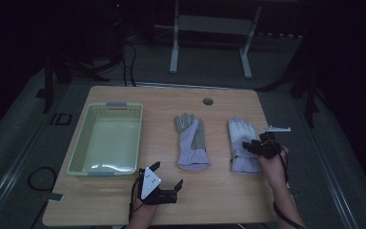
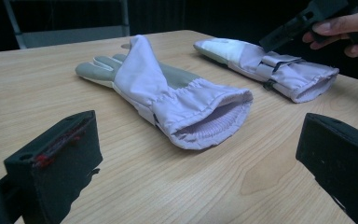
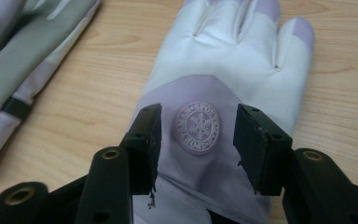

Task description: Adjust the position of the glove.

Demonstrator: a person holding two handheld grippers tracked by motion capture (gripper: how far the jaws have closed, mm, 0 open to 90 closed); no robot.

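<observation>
Two soft fabric gloves lie flat on the pale wood-grain table [image 1: 124,200], cuffs toward the person and fingers pointing away, long axes running front to back. The right glove [image 3: 223,88] is lilac with a smooth whitish back and a round embossed snowflake badge [image 3: 198,127]. The right gripper [image 3: 198,149] sits over its wrist, black jaws parted either side of the badge, not pinching. The left glove [image 1: 190,140] has grey fingers and a gathered cuff. The left gripper [image 1: 164,183] rests wide open near the table's front edge, beside a ribbed pale-green plastic basket [image 1: 78,152].

Light wooden table [image 1: 219,191], pale green basket [image 1: 106,138] at its left, grey-palmed glove [image 1: 191,141] lying mid-table, white-backed glove [image 1: 242,145] flat at right, well apart.
</observation>
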